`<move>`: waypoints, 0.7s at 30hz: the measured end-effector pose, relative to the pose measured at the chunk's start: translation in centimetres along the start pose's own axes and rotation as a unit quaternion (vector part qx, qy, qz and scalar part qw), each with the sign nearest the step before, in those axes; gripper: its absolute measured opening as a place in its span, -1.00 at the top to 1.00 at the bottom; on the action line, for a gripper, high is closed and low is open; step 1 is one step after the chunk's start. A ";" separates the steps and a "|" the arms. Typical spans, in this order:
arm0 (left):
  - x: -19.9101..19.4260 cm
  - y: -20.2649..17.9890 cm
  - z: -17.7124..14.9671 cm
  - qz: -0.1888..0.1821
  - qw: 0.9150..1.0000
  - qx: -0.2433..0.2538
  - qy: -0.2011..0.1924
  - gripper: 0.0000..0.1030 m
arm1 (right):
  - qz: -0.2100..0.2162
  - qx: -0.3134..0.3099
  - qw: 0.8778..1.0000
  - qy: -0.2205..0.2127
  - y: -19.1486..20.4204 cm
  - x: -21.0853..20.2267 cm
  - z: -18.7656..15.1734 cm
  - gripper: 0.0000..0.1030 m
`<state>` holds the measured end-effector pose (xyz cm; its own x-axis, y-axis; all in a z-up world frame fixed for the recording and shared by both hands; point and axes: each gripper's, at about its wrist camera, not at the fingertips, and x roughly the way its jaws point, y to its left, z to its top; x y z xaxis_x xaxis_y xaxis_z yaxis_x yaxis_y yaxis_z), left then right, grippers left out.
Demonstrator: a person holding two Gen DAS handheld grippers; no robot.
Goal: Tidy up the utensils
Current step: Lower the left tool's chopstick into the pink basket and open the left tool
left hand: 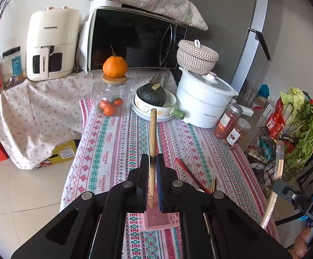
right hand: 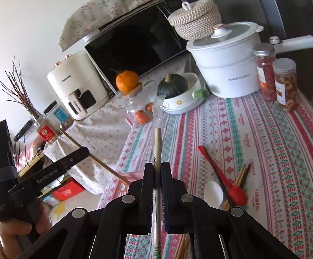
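My left gripper [left hand: 152, 159] is shut on a wooden chopstick [left hand: 152, 133] that stands upright, its lower end in a pink utensil holder [left hand: 156, 220] on the patterned tablecloth. My right gripper [right hand: 156, 167] is shut on plastic-wrapped disposable chopsticks [right hand: 157, 144], held above the table. On the cloth lie a red spoon [right hand: 234, 191], a white spoon [right hand: 214, 194], red chopsticks [left hand: 186, 169] and several wooden chopsticks [right hand: 241, 176]. The left gripper with its chopstick shows at the left of the right wrist view [right hand: 55, 168].
At the back of the table [right hand: 286, 151] stand a glass jar [left hand: 113, 99] topped by an orange, a bowl with a dark squash [left hand: 152, 95], a white pot [left hand: 201, 103] and two snack jars [right hand: 285, 84]. A wire vegetable rack [left hand: 286, 133] stands right.
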<state>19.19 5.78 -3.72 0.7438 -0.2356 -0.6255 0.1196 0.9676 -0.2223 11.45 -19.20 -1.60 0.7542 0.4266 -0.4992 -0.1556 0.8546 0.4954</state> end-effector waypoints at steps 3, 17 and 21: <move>-0.1 0.5 0.1 -0.002 1.000 -0.013 0.001 0.52 | 0.012 0.010 1.000 -0.020 0.6 0.4 0.6 0.90; -4.4 4.4 -1.8 0.028 0.999 -0.029 0.023 -0.31 | -0.020 0.006 0.996 -0.090 4.2 5.3 3.1 0.90; -4.0 5.2 -2.3 0.039 0.998 -0.024 0.035 -0.31 | -0.045 -0.015 0.998 -0.038 4.5 8.5 1.7 0.90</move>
<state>15.35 11.49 -4.11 0.7013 -0.1680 -0.6928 0.0308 0.9781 -0.2060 18.25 -12.24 -2.38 0.8122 0.3243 -0.4850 -0.1030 0.8980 0.4279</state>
